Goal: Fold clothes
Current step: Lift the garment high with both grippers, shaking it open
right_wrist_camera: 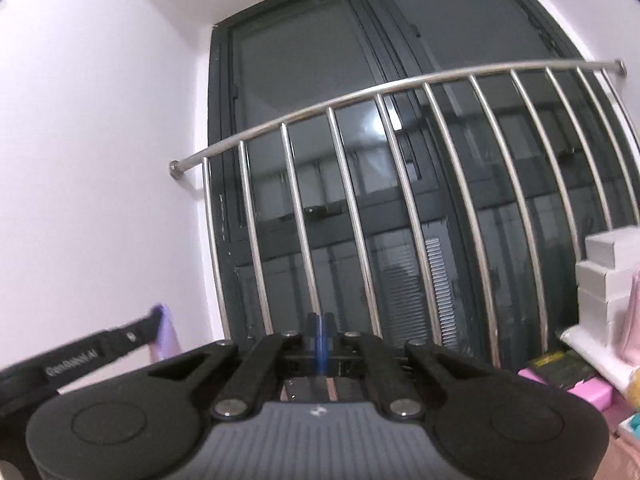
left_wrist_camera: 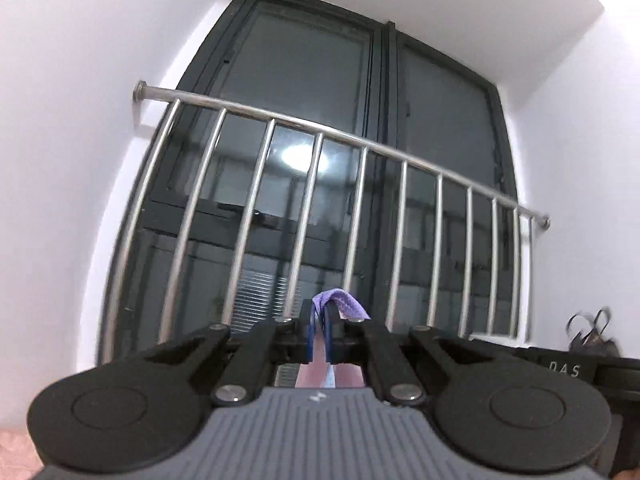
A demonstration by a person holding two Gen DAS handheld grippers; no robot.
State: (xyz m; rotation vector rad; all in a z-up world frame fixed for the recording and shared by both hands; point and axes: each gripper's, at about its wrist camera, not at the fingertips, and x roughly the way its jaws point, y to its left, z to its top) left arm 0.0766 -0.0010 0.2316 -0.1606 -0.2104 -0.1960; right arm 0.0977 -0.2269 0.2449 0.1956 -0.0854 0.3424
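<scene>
On my left camera the left gripper [left_wrist_camera: 319,330] sits closed on a fold of purple cloth [left_wrist_camera: 343,303], which pokes out above the blue pads [left_wrist_camera: 309,334] and drapes a little to the right; the rest of the garment drops below the fingers, where I only catch a pale pink-and-blue strip between the linkage arms, too cut off to read its shape. The right gripper [right_wrist_camera: 320,340] has its blue pads pressed together with almost no gap; a thin edge may be pinched there, but I cannot tell whether any cloth is in it, since nothing shows above the tips and only a blurred sliver shows below. At the left edge of my right camera the other gripper reaches in with the purple cloth [right_wrist_camera: 166,334] hanging from its tip, soft with blur. At the right edge of my left camera I see part of the right gripper's dark body, and beyond it a dark bag [left_wrist_camera: 592,338] with looped handles, half hidden. In the near left corner is a scrap of pink surface [left_wrist_camera: 16,456]. Far right in the right view stands a stack of white boxes [right_wrist_camera: 604,276], closed, so their contents are hidden, beside pink items [right_wrist_camera: 588,394] and dark packets [right_wrist_camera: 560,366] I cannot identify. Beyond is a steel railing [right_wrist_camera: 360,208] across a dark window [left_wrist_camera: 320,80], set in white walls [right_wrist_camera: 100,140].
</scene>
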